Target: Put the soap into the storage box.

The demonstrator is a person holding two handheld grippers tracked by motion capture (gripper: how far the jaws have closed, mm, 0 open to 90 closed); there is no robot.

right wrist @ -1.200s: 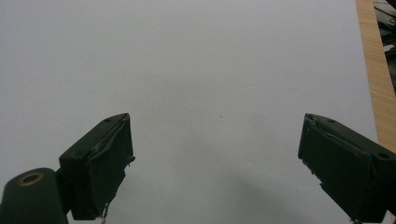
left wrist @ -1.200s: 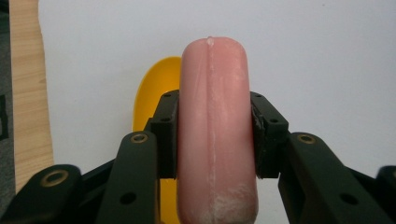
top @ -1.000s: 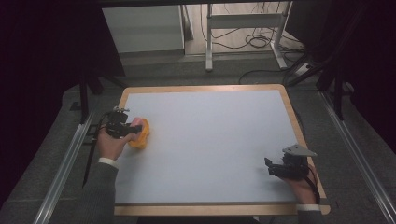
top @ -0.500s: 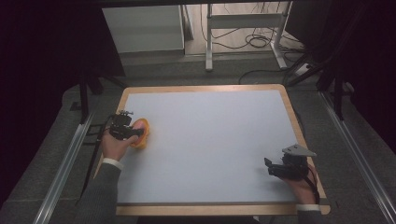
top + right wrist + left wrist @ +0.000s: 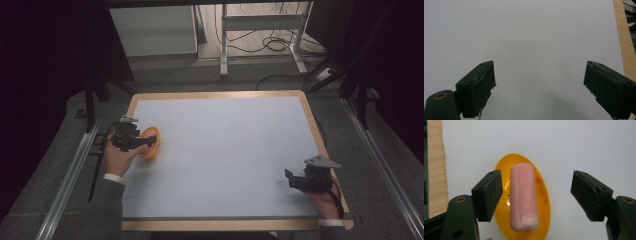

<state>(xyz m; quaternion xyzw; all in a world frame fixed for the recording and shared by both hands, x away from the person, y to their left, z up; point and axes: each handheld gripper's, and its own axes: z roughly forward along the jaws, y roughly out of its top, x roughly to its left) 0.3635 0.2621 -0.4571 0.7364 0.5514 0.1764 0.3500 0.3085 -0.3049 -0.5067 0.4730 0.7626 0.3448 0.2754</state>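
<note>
Hovering over the bench's left edge, left hand-held gripper, jaws apart, straddles a pink sausage in a yellow dish; long axis runs along the jaws. Right hand-held gripper, also apart, sits well away.

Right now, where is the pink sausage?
The pink sausage lies lengthwise in the yellow dish, between the open jaws of the left gripper; in the high view the dish sits near the table's left edge.

The person is wearing grey sleeves with white cuffs. Both grippers are black: the left gripper is showing brass screws, the right gripper a grey plate at 12 o'clock.
</note>
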